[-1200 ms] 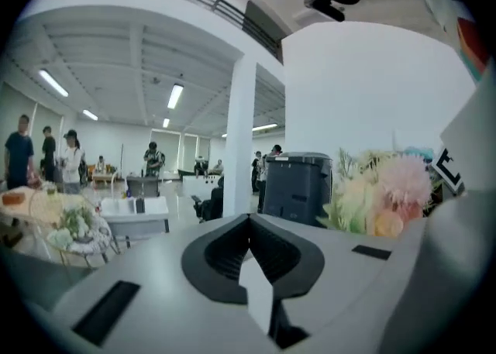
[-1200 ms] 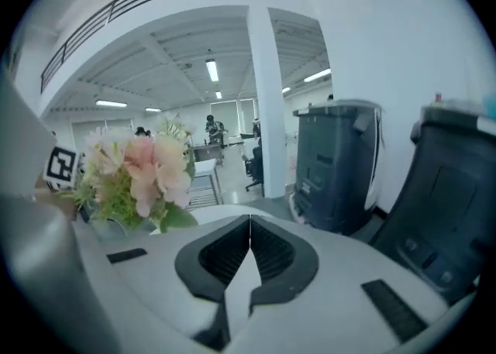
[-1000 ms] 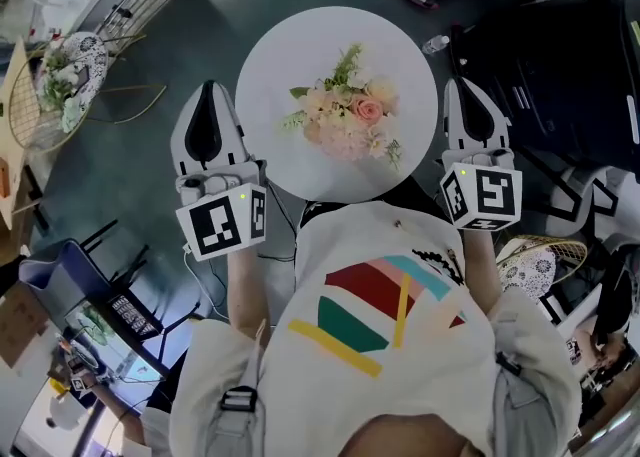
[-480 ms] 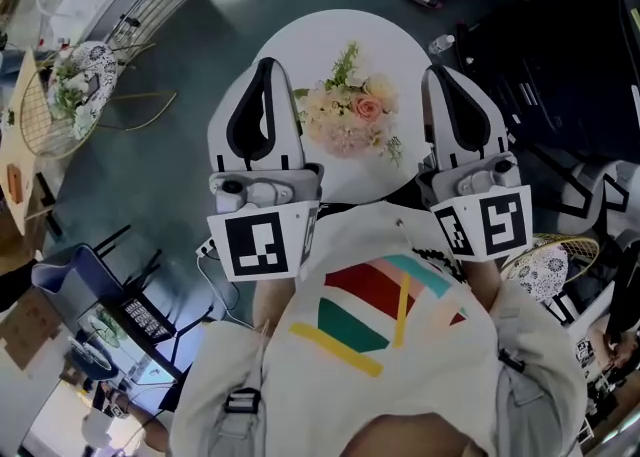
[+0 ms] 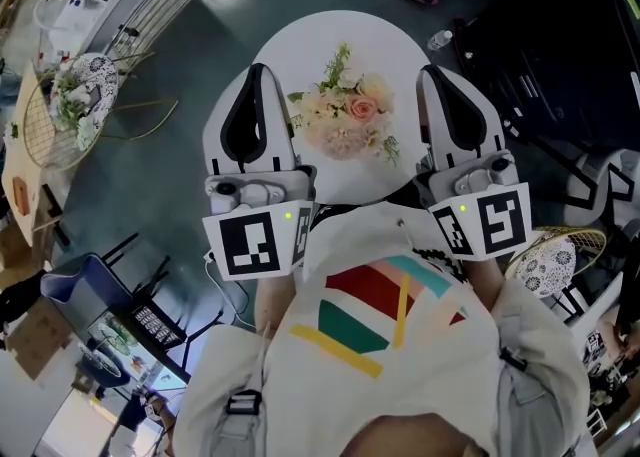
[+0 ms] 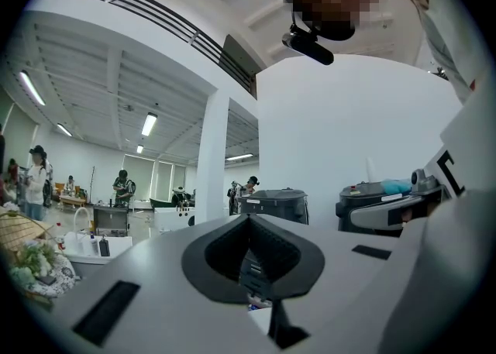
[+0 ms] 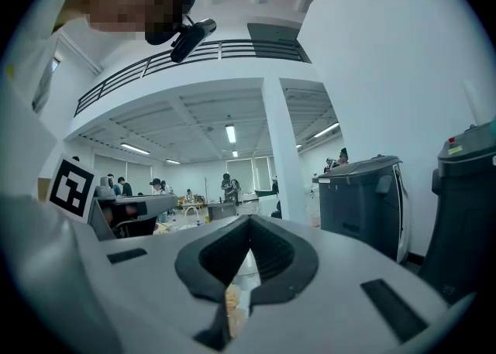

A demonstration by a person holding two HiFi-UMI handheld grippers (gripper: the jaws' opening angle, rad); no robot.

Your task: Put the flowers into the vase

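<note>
A bouquet of pale pink and cream flowers (image 5: 346,113) with green sprigs sits in the middle of a round white table (image 5: 300,45), seen from straight above. I cannot make out a vase under the blooms. My left gripper (image 5: 257,73) is held level over the table's left edge, jaws shut with nothing in them. My right gripper (image 5: 433,73) is level over the right edge, also shut and empty. The flowers lie between the two, touching neither. In the left gripper view the tips (image 6: 249,218) meet; so do those in the right gripper view (image 7: 249,219).
Black cases (image 5: 560,55) stand close to the right of the table, with a small water bottle (image 5: 436,42) at its edge. A wicker chair holding more flowers (image 5: 70,95) is at far left. Grey bins (image 7: 364,197) and distant people show in the gripper views.
Both grippers have come up and inward from beside the table to flank the bouquet. Over the last half second they have stayed nearly still.
</note>
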